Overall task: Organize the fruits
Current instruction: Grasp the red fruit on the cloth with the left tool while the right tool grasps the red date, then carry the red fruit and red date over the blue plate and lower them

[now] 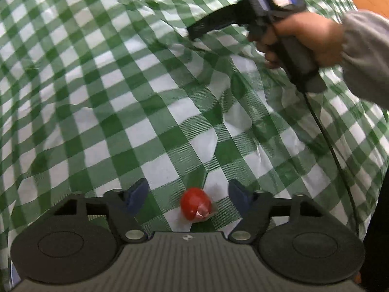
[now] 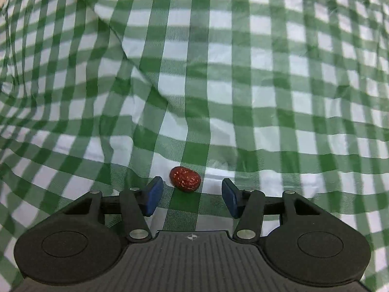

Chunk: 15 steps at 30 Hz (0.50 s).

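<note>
Tomato (image 1: 195, 203) between left claw (image 1: 189, 198) pads, untouched | jujube (image 2: 185, 178) ahead of right claw (image 2: 192, 196)

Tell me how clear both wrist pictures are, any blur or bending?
Left wrist view: the checked cloth bends toward the edges, the hand top right is smeared, the red fruit fairly sharp. Right wrist view: soft at the top, the wrinkled dark red fruit crisp, lighting even.
</note>
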Each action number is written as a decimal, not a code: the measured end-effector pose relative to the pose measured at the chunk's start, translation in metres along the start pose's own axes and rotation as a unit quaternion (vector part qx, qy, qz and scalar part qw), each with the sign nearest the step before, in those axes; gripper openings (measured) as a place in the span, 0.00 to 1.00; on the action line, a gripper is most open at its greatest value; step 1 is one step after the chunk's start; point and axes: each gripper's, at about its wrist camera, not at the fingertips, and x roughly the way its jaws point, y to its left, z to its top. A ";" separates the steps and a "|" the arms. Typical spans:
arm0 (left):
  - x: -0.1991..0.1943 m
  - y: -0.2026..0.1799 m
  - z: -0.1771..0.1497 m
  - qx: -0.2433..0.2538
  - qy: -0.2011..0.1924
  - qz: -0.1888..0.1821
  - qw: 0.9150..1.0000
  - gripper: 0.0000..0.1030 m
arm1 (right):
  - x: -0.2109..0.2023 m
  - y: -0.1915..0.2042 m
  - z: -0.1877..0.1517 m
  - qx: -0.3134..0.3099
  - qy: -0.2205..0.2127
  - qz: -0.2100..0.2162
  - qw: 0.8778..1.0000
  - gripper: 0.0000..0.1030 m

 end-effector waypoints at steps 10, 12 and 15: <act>-0.013 0.002 -0.004 0.002 -0.006 -0.005 1.000 0.27 | -0.013 0.003 0.001 -0.009 -0.048 -0.016 0.999 0.26; -0.024 0.006 -0.002 -0.012 -0.016 0.001 1.000 0.27 | -0.022 -0.007 0.005 0.011 -0.056 -0.031 0.998 0.26; -0.050 0.017 0.002 -0.036 -0.035 0.014 0.999 0.27 | -0.048 -0.020 0.013 0.033 -0.072 -0.051 0.996 0.26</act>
